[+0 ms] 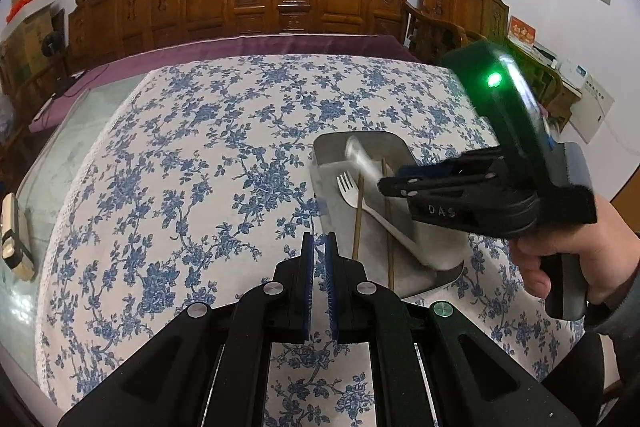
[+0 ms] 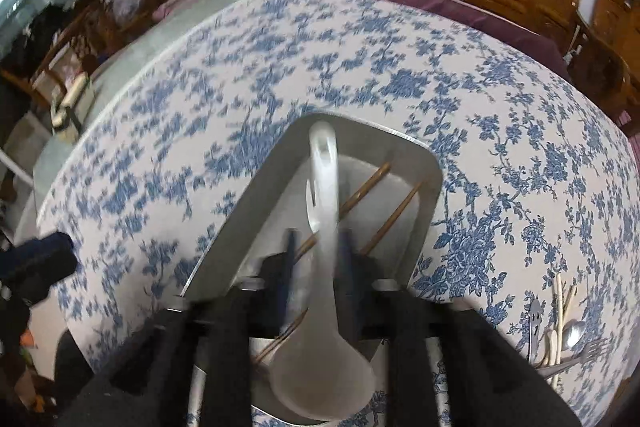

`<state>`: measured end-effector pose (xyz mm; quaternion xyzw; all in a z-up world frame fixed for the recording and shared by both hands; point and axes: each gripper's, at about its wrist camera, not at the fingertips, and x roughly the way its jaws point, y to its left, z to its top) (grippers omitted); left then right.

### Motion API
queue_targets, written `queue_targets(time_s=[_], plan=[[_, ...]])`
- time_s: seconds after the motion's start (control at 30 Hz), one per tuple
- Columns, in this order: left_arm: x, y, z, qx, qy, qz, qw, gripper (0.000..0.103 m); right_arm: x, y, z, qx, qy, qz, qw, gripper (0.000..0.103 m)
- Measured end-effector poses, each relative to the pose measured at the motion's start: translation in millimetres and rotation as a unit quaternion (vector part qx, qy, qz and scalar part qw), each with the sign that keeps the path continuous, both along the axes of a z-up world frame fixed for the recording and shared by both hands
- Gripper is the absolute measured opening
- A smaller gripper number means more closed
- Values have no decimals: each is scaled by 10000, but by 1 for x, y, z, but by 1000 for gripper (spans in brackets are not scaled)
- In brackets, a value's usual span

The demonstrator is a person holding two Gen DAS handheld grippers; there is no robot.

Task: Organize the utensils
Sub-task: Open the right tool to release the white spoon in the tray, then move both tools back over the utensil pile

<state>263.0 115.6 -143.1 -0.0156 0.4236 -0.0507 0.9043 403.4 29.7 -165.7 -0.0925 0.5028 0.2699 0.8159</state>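
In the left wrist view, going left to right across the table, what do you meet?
Beige device at the table edge → left gripper → chopstick → right gripper → holding hand.

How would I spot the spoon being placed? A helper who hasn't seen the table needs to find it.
Look on the blue-flowered tablecloth for the metal tray. The right gripper holds a white plastic spoon over it. Unlike the thin brown chopsticks and the pronged fork in the tray, it is broad, pale and smooth.
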Motion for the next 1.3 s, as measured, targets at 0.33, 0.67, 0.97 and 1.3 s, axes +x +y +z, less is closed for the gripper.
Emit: queue_targets(time_s=[0.33,0.67,0.97,1.3], plan=[[1,-21,4,-18,-51,-125,9999,5,-17,-50,30,607,-281,-198,9976,33],[3,-74,5,-39,-131,-457,9989,6,-74,-145,48,629,-707,-413,9947,33],[7,-130,-4,-34,-109,-869,9962,25,-113,-250,32,417,-790,-1067,9903,33],[22,-198,-28,33,116,-1392,9902,26,-116,-312,1,421,-674,-1688,9824,33]])
